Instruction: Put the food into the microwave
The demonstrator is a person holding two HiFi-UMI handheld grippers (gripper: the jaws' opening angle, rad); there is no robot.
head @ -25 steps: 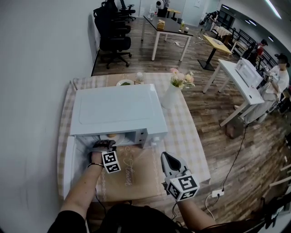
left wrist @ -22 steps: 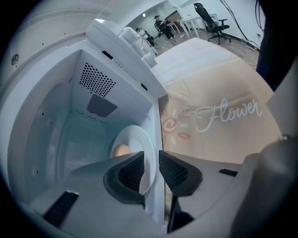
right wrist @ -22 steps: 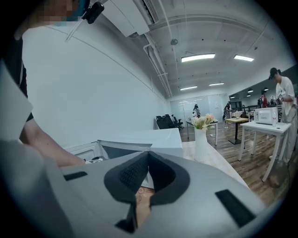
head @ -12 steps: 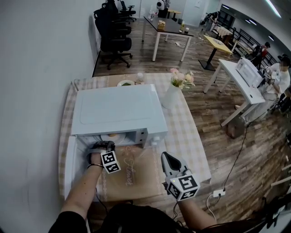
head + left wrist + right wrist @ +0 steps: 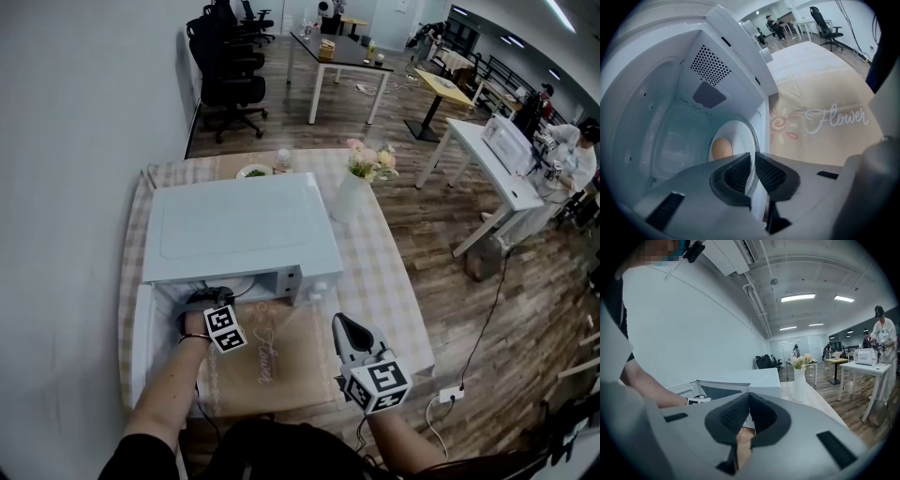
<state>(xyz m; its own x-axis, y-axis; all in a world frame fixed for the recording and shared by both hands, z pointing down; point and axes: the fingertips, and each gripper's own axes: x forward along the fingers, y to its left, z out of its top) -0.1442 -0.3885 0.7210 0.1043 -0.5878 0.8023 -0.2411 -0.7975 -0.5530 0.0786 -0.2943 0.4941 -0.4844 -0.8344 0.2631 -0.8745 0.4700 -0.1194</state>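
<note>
Gripping the rim of the white plate (image 5: 737,138), your left gripper (image 5: 752,165) has its jaws pinched narrow, with only the plate edge between the pads. The plate sits inside the cavity of the white microwave (image 5: 239,230), near the opening. A round tan piece of food (image 5: 722,149) rests on the plate, towards the far side from the jaws. In the head view, the left gripper (image 5: 212,296) reaches into the cavity and the microwave door (image 5: 141,349) stands open at the left.

Your right gripper (image 5: 345,332) hovers above the beige mat (image 5: 272,361), well apart from the microwave. Its jaws are together with nothing between them. A white vase of flowers (image 5: 350,195) stands on the checked tablecloth (image 5: 386,274), just beside the microwave's right side.
</note>
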